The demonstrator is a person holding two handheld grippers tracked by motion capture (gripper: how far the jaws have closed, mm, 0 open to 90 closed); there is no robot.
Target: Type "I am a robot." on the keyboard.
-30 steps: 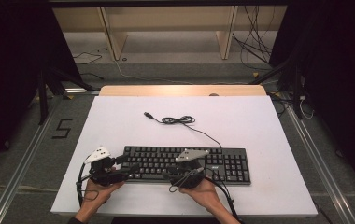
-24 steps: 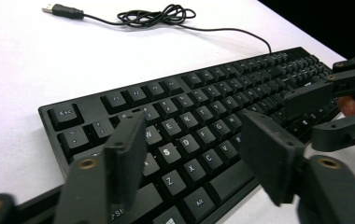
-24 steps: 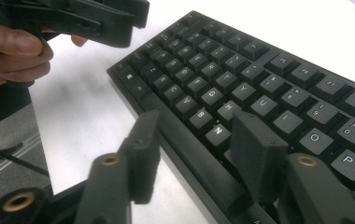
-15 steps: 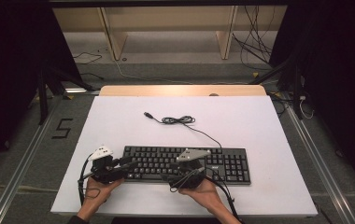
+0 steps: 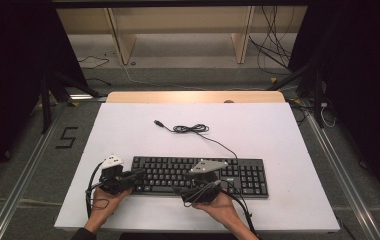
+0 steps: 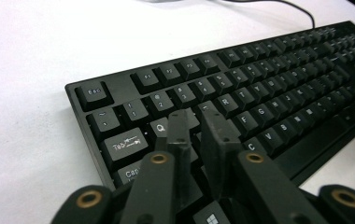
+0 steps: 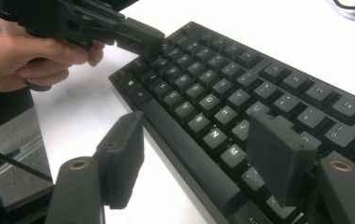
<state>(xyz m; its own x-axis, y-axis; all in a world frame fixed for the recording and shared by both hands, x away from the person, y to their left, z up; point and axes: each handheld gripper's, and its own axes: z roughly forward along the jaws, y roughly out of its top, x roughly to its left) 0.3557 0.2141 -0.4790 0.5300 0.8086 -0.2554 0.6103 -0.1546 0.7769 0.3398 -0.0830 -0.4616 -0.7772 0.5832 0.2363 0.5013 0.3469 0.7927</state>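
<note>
A black keyboard [image 5: 238, 176] lies along the near part of the white table [image 5: 278, 130]. My left gripper [image 5: 137, 174] reaches in from the left; in the left gripper view its jaws stand shut, side by side, with the tips [image 6: 196, 122] low over the keys beside Q, and nothing between them. My right gripper [image 5: 187, 190] sits at the keyboard's front edge. Its jaws stand wide open [image 7: 196, 125], one over the bare table and one over the keys near M. The left gripper [image 7: 136, 35] and the hand holding it also appear there.
The keyboard's cable [image 5: 190, 129] runs back from its far edge to a loose coil with a plug on the table's middle. A wooden strip [image 5: 193, 96] borders the far edge. Metal rails [image 5: 23, 175] run along the floor on both sides.
My left gripper has slid a little to the right, onto the keyboard's left end. The right gripper has hardly moved.
</note>
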